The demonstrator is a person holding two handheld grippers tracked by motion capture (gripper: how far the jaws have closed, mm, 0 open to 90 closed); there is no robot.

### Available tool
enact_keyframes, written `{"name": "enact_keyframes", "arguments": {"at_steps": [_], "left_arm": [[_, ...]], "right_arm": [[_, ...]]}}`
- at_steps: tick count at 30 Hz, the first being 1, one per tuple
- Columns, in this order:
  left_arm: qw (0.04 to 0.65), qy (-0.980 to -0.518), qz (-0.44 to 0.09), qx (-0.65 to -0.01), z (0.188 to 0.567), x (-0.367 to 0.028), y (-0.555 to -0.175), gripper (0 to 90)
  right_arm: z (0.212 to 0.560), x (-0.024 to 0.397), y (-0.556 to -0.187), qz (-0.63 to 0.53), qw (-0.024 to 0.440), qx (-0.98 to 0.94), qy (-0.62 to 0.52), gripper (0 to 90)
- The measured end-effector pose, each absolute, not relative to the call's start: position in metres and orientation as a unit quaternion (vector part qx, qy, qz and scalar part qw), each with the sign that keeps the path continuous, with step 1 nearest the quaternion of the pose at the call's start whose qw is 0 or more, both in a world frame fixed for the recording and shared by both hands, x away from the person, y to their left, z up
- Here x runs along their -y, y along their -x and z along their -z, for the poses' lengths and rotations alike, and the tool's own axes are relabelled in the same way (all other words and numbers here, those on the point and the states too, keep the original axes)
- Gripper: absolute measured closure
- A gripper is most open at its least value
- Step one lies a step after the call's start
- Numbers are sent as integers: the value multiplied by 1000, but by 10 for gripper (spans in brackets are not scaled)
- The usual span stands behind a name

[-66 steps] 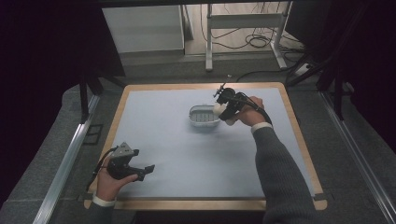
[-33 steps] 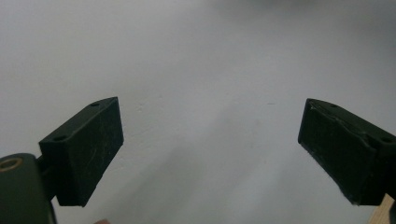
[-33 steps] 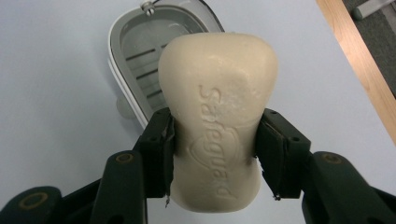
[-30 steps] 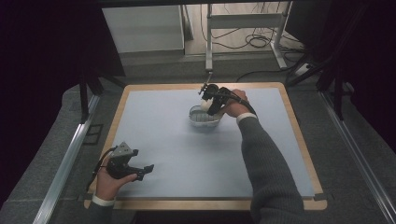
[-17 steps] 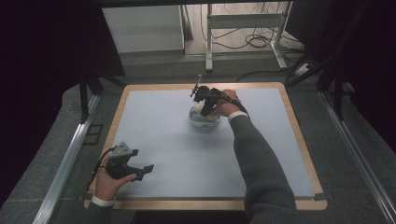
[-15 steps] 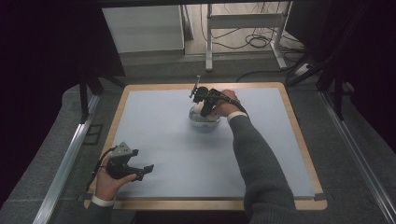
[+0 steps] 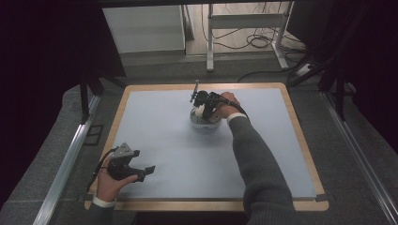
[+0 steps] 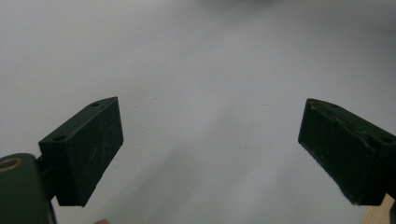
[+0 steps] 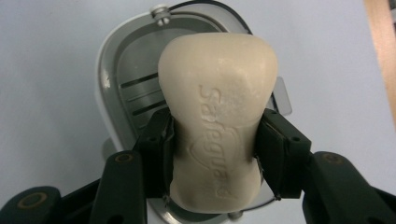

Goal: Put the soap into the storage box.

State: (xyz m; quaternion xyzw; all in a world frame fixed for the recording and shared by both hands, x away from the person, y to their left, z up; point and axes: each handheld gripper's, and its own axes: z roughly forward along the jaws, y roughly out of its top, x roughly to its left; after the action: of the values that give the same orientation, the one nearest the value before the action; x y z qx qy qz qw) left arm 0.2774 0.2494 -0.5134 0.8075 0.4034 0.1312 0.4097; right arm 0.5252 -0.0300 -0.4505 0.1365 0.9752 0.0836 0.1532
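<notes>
1. Right gripper view: the right gripper (image 9: 212,140) clamps a cream, waisted bar of soap (image 9: 217,116) directly above the white oval soap dish (image 9: 112,70), far centre of the table.
2. Left to do, as I judge: lower and release.
3. The left gripper (image 8: 210,154) gapes wide, holding nothing, at the near left.

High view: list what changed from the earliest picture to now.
The right tool, shut on the soap bar, swung from the dish's right side to directly above the soap dish and dipped toward it. The left tool, open, and the dish stayed put.
</notes>
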Motion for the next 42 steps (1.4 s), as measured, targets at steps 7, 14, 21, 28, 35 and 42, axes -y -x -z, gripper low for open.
{"name": "enact_keyframes", "arguments": {"at_steps": [7, 14, 21, 28, 35, 42], "left_arm": [[409, -808, -131, -403, 514, -249, -278, 71], [408, -809, -130, -403, 515, -247, -278, 71], [405, -812, -129, -400, 516, -245, -278, 71], [408, -810, -132, -401, 515, -246, -278, 71], [409, -806, -135, -405, 514, -247, -277, 71], [407, -807, -135, -405, 514, -246, -277, 71]], "right_arm": [[452, 30, -522, -109, 153, -970, -156, 416], [438, 35, -516, -170, 161, -950, -206, 327], [425, 50, -498, -228, 185, -926, -239, 284], [423, 82, -472, -273, 197, -900, -276, 258], [435, 122, -442, -295, 205, -884, -298, 243], [450, 160, -413, -322, 202, -868, -319, 232]]}}
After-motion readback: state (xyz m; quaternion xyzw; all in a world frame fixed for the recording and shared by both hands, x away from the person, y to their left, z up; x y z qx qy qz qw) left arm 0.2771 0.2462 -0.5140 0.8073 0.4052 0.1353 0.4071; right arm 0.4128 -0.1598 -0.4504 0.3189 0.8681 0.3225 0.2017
